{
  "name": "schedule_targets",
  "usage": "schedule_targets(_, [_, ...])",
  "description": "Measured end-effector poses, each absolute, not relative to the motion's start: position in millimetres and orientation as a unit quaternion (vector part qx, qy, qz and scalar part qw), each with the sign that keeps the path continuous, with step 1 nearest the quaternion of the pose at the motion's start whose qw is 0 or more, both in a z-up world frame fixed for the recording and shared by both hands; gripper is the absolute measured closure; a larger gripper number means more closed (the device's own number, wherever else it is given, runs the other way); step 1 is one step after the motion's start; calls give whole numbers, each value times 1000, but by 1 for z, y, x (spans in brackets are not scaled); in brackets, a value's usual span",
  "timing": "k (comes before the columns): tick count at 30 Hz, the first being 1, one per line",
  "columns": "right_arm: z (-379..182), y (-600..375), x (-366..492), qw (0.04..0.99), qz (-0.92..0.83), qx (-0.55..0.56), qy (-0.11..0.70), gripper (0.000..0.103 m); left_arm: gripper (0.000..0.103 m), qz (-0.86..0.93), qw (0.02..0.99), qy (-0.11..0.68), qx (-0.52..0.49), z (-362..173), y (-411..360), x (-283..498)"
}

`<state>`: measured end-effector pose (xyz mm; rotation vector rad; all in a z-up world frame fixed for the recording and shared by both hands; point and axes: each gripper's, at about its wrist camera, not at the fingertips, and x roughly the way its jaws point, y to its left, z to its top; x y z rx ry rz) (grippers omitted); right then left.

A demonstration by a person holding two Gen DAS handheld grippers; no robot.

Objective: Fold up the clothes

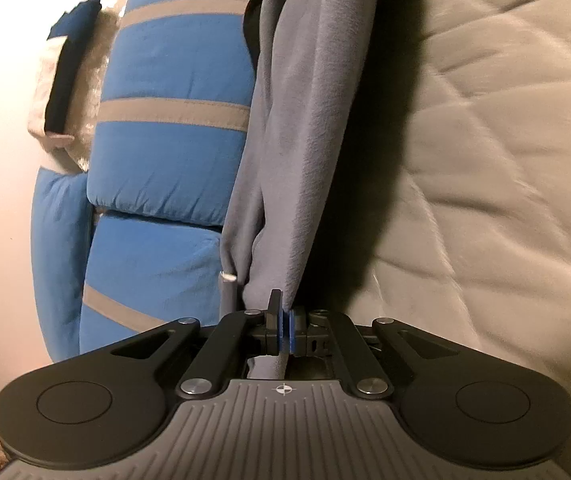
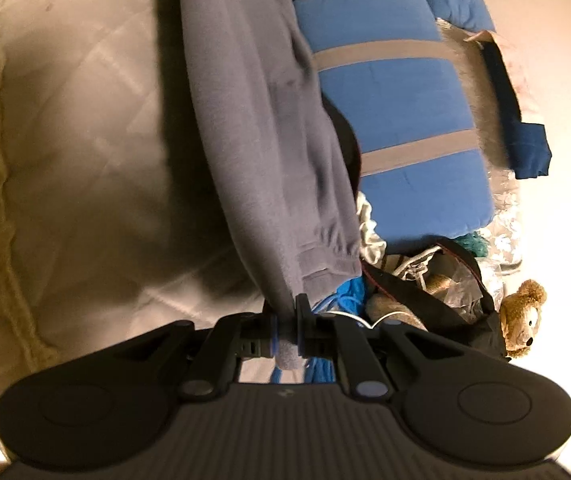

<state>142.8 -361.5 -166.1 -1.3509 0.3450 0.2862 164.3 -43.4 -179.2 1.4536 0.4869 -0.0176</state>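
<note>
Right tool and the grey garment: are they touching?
Touching. The right wrist view shows the right tool shut on the grey garment, with fabric pinched between its two fingers and bulging out behind them.

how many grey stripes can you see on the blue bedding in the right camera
2. The upper grey stripe crosses the blue bedding near its top; the lower grey stripe crosses lower down. The grey garment covers their left ends, and may hide more.
</note>
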Motion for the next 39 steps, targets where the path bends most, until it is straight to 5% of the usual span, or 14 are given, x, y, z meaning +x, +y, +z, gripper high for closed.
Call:
schedule_targets(18, [-193, -399, 119, 697, 145, -685, 153, 95, 101, -110, 695, 221, 675, -170, -65, 58])
schedule_targets(19, [-194, -400, 117, 692, 148, -690, 153, 92, 101, -114, 692, 224, 676, -173, -65, 57])
schedule_targets(20, [-193, -402, 115, 693, 149, -690, 149, 70, 101, -117, 691, 226, 677, -176, -65, 57])
schedule_targets(23, [-189, -406, 110, 697, 152, -688, 134, 38, 98, -120, 693, 229, 673, -180, -62, 57])
schedule_targets(26, [-158, -411, 116, 760, 166, -601, 183, 34, 89, -118, 705, 235, 659, -178, -57, 54])
schedule_targets(28, [-135, -416, 127, 809, 167, -522, 210, 33, 58, -106, 724, 228, 642, -171, -49, 49])
schedule_targets(31, [-102, -425, 151, 879, 174, -364, 253, 33, 36, -97, 750, 221, 616, -160, -40, 51])
schedule_targets(39, [-69, -446, 216, 934, 196, -30, 296, 29, 35, -81, 781, 204, 585, -157, -38, 58])
